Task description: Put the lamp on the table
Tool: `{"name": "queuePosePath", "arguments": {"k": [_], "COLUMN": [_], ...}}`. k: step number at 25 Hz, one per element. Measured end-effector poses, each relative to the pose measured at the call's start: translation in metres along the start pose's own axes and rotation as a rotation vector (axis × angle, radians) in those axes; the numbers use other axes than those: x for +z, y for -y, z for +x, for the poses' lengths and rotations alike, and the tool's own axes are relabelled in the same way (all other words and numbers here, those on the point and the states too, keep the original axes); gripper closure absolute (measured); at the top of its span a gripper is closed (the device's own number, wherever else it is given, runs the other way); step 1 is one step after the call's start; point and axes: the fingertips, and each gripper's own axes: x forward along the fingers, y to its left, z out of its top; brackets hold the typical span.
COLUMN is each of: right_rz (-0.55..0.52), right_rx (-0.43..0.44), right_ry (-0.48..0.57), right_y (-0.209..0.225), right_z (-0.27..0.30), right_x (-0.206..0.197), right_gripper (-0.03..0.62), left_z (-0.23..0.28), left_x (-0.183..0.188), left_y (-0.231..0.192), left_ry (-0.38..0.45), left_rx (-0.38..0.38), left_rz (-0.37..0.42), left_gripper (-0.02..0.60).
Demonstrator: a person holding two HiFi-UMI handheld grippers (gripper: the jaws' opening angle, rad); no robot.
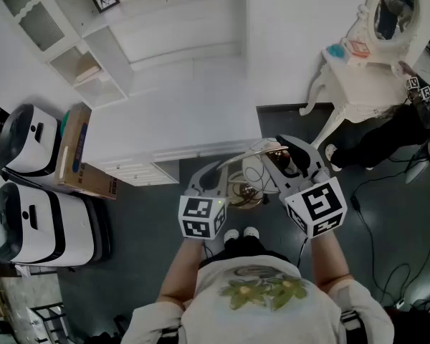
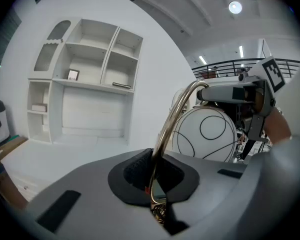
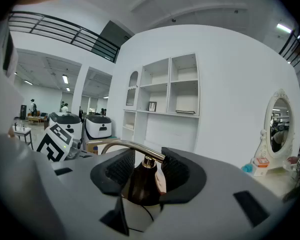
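Here, a person holds the lamp (image 1: 252, 174) aloft over the dark floor (image 1: 140, 213), just short of the white desk (image 1: 172, 113) that stands beneath a shelf unit (image 1: 165, 20). The left gripper (image 2: 155, 181) is clamped tight on the curved brass stem (image 2: 171, 121). The right gripper (image 3: 144, 174), its jaws wider, grips the dark cap (image 3: 139, 186) above the white globe shade (image 2: 205, 134).

lamp (image 1: 252, 172) between left tool (image 2: 155, 175) and right tool (image 3: 142, 170) | shelves (image 1: 93, 56) ahead | dressing table (image 1: 362, 84) right
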Motion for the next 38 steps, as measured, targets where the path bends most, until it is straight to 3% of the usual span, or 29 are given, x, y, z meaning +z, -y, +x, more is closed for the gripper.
{"name": "queuePosePath", "arguments": {"k": [21, 31, 38], "right_rz": [0.008, 0.027, 0.018], "right_rx": [0.040, 0.017, -0.011], "right_ry": [0.030, -0.009, -0.013], "right_y": [0.030, 0.051, 0.072], "right_z": [0.012, 0.047, 0.088], "right_x": [-0.010, -0.020, -0.007], "right_gripper": [0.410, 0.410, 0.410], "left_z": [0.030, 0.064, 0.098], "left_x": [0.003, 0.003, 0.026], "left_y": [0.002, -0.019, -0.051], "left_ry": [0.004, -0.024, -0.015], "left_rx": [0.051, 0.019, -0.014], "left_rz": [-0.007, -0.023, -0.015], "left_gripper": [0.555, 0.555, 0.555]}}
